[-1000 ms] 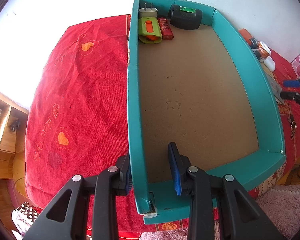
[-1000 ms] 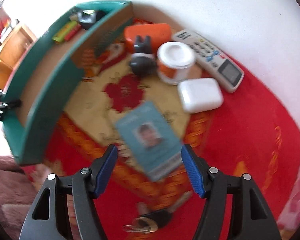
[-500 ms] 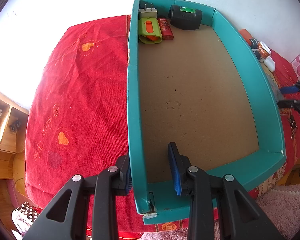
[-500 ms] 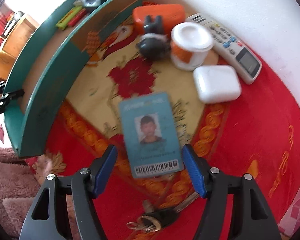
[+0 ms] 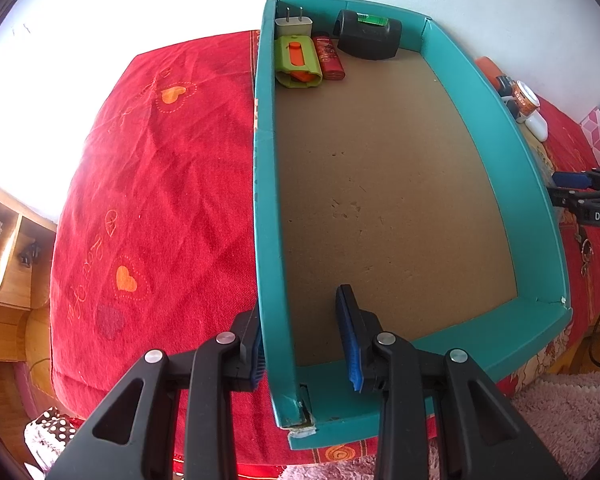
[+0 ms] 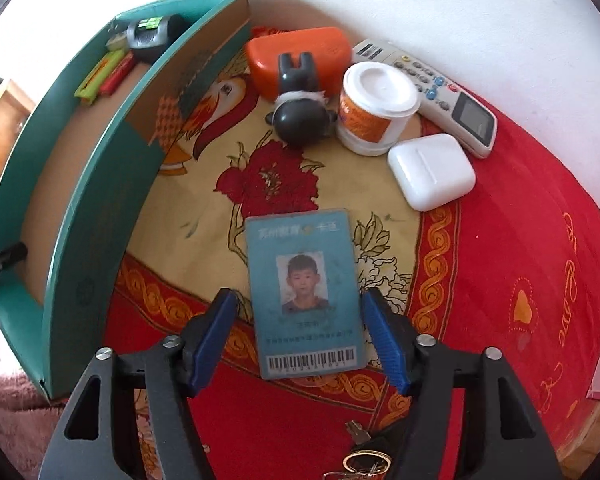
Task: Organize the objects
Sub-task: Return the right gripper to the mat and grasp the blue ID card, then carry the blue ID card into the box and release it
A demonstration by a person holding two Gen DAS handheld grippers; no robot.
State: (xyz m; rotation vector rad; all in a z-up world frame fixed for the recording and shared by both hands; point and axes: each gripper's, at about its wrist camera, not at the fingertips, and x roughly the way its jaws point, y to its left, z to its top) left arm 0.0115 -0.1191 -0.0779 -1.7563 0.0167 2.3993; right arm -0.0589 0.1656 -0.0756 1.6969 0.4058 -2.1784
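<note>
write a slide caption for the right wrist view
Right gripper closing around a blue ID card lying on the patterned cloth, teal tray alongside.

My right gripper (image 6: pixel 300 340) has matt black plastic arms, ribbed blue pads (image 6: pixel 216 336) and shiny metal screws. Between its closing jaws lies a smooth, faintly glossy plastic ID card (image 6: pixel 304 292) on woven red cloth (image 6: pixel 540 280) stitched with orange hearts. Nearby sit a glossy white plastic earbud case (image 6: pixel 432 170), a white tub (image 6: pixel 374 108) with an orange paper label, a smooth orange plastic case (image 6: pixel 300 56) and a metal key ring (image 6: pixel 366 462). My left gripper (image 5: pixel 304 344) shows the teal tray (image 5: pixel 536 184): matt painted card walls, rough brown cardboard floor. Fluffy pink rug (image 5: pixel 560 416) lies below.
</note>
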